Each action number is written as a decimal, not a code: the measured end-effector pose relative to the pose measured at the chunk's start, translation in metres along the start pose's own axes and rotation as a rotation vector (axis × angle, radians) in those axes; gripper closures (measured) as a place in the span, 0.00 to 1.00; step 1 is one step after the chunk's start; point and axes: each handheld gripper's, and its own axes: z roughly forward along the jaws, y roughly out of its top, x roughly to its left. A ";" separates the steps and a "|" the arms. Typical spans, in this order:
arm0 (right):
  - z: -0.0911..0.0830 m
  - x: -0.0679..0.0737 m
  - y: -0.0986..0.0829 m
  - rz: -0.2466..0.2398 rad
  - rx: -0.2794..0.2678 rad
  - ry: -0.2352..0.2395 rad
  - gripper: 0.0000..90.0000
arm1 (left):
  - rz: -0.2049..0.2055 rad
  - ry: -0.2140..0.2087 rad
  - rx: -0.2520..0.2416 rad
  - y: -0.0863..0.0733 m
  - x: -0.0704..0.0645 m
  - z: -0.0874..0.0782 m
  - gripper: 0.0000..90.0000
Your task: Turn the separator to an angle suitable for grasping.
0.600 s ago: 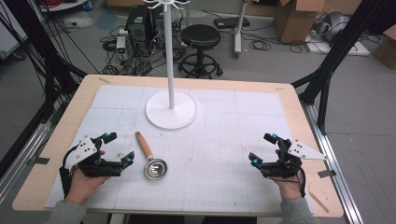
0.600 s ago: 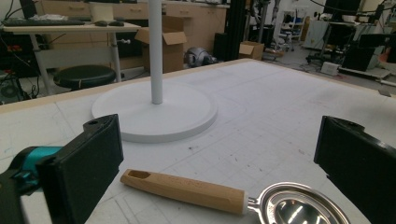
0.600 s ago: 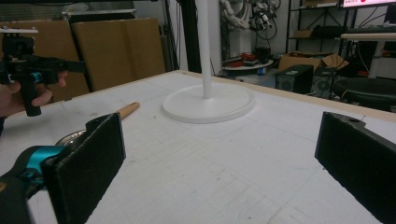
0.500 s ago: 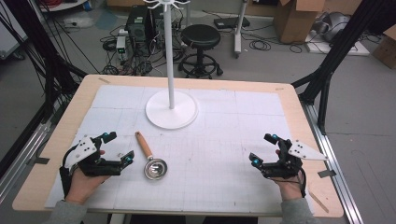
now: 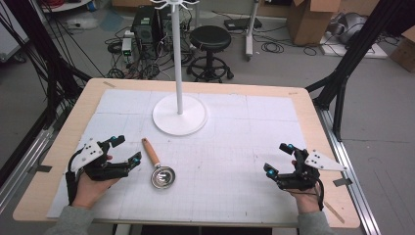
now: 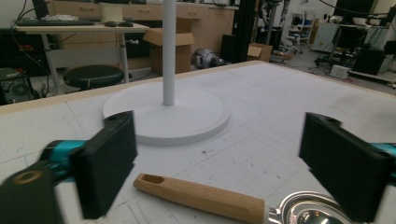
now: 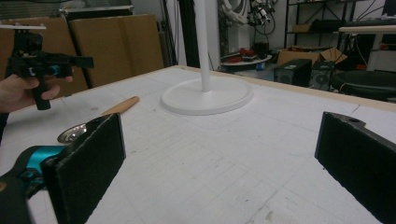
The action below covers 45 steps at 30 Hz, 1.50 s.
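My left tool [image 5: 125, 150] hangs low over the left part of the desk [image 5: 313, 122], its 2 jaws spread wide and gripping nothing. Just to its right lies the strainer [image 5: 156, 166], flat on the white mat [image 5: 235, 142]: a small metal bowl [image 5: 162, 177] with a light wooden handle [image 5: 150, 152] that points away from me toward the stand. In the left gripper view the handle [image 6: 201, 197] lies across the lower part of the frame between my 2 black pads [image 6: 108, 163], near them but not touching either, and the rim of the bowl [image 6: 310, 212] shows at the bottom edge. My right tool [image 5: 278, 159] sits well apart over the right part of the desk, also released, with its jaws wide and nothing between them. From the right gripper view I see the strainer [image 7: 95, 119] far off to the left, and beyond it my left hand [image 7: 21, 91] holding the other tool. The white stand [image 5: 179, 113], a round base with a thin upright pole, rests on the mat toward the far side of the desk, between the 2 tools and beyond the strainer's handle, apart from it.
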 end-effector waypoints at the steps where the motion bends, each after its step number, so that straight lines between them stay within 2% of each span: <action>1: 0.000 0.000 0.000 -0.005 0.005 0.000 0.01 | 0.000 0.000 0.000 0.000 0.000 0.000 0.23; 2: 0.000 0.000 0.000 -0.005 0.005 0.000 0.01 | -0.010 0.006 0.010 0.000 0.000 0.000 0.23; 3: 0.001 0.001 0.000 -0.001 0.006 0.004 0.01 | -0.021 -0.004 0.017 0.000 0.000 0.001 0.29; 6: 0.003 0.002 -0.001 -0.011 0.022 0.011 0.01 | -0.004 -0.005 0.029 -0.001 -0.002 0.001 0.45; 9: 0.004 0.003 -0.001 -0.013 0.024 0.015 0.01 | 0.001 0.002 0.051 -0.001 -0.002 0.002 0.55; 10: 0.004 0.003 -0.001 -0.013 0.024 0.015 0.01 | -0.003 0.004 0.053 -0.001 -0.002 0.002 0.55; 15: 0.006 0.005 -0.001 -0.017 0.027 0.019 0.01 | -0.010 0.017 0.072 -0.001 0.000 0.001 0.73; 22: 0.010 0.006 -0.001 -0.020 0.032 0.029 0.01 | 0.004 0.050 0.119 -0.003 0.002 0.003 0.98; 33: 0.011 0.007 -0.001 -0.028 0.043 0.033 0.01 | -0.016 0.036 0.241 -0.012 0.007 0.017 1.00; 38: 0.012 0.007 -0.002 -0.024 0.046 0.038 0.01 | -0.042 0.038 0.304 -0.016 0.011 0.024 1.00; 45: 0.012 0.008 -0.002 -0.025 0.055 0.039 0.01 | -0.037 0.030 0.374 -0.017 0.010 0.034 1.00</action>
